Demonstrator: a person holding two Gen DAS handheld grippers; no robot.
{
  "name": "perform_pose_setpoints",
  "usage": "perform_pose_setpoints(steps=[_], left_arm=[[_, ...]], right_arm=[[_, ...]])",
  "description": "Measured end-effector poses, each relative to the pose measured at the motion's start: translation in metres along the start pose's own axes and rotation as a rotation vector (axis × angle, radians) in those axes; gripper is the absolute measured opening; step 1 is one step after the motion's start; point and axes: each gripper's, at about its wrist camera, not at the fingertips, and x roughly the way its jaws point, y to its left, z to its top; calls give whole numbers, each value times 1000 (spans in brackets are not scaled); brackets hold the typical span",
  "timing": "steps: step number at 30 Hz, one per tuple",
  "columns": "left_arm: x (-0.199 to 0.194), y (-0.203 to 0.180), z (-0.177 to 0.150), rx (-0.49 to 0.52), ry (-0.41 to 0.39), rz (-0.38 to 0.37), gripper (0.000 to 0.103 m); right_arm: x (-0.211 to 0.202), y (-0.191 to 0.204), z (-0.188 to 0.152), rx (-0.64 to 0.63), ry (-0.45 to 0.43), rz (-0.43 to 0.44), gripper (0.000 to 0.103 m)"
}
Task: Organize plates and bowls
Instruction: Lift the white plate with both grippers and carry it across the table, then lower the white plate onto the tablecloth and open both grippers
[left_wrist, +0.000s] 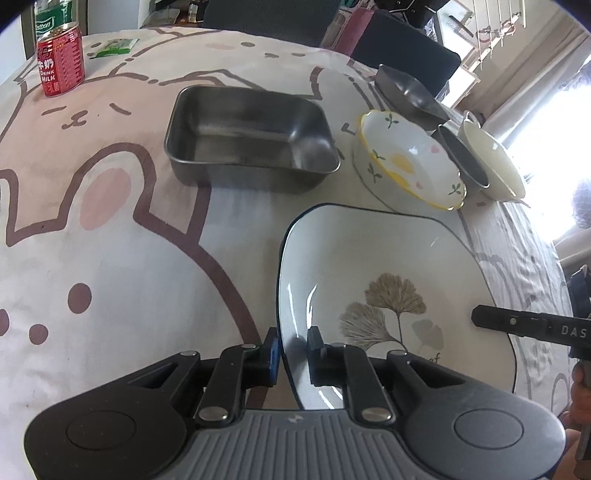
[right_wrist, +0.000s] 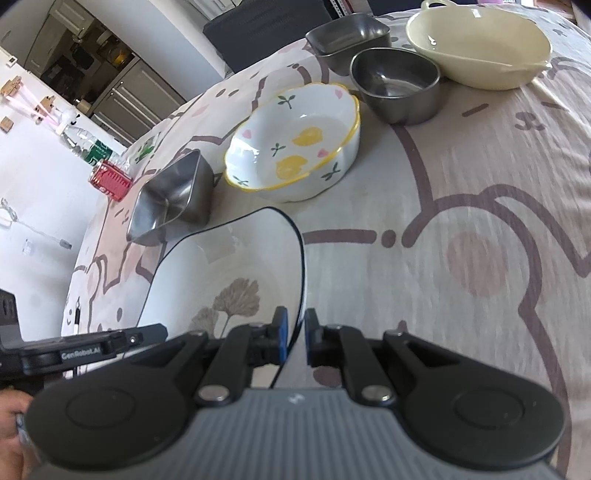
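A large white plate (left_wrist: 369, 258) with a dark rim and a ginkgo-leaf print lies low over the tablecloth, between both grippers. My left gripper (left_wrist: 293, 350) straddles its left rim. The outer pad is at the rim, the inner pad stands a little off it, so the jaws are slightly open. My right gripper (right_wrist: 296, 330) is shut on the plate (right_wrist: 229, 266) at its right rim. Beyond the plate are a floral bowl (left_wrist: 406, 162) (right_wrist: 295, 144), a round steel bowl (right_wrist: 397, 85), a cream bowl (right_wrist: 476, 44) and a rectangular steel tray (left_wrist: 251, 136) (right_wrist: 170, 199).
A second steel dish (left_wrist: 406, 92) (right_wrist: 347, 33) sits at the far side. A red can (left_wrist: 61, 59) and a water bottle (left_wrist: 51, 14) stand at the far left corner, beside a green packet (left_wrist: 112, 48). Dark chairs (left_wrist: 258, 14) line the far edge.
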Motion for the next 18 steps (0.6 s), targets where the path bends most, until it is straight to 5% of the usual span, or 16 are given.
perform_pose_setpoints(steps=[18], left_arm=[[6,-2,-1,14,33,11,18]], right_arm=[[5,8,-3,-66,18,-45,14]])
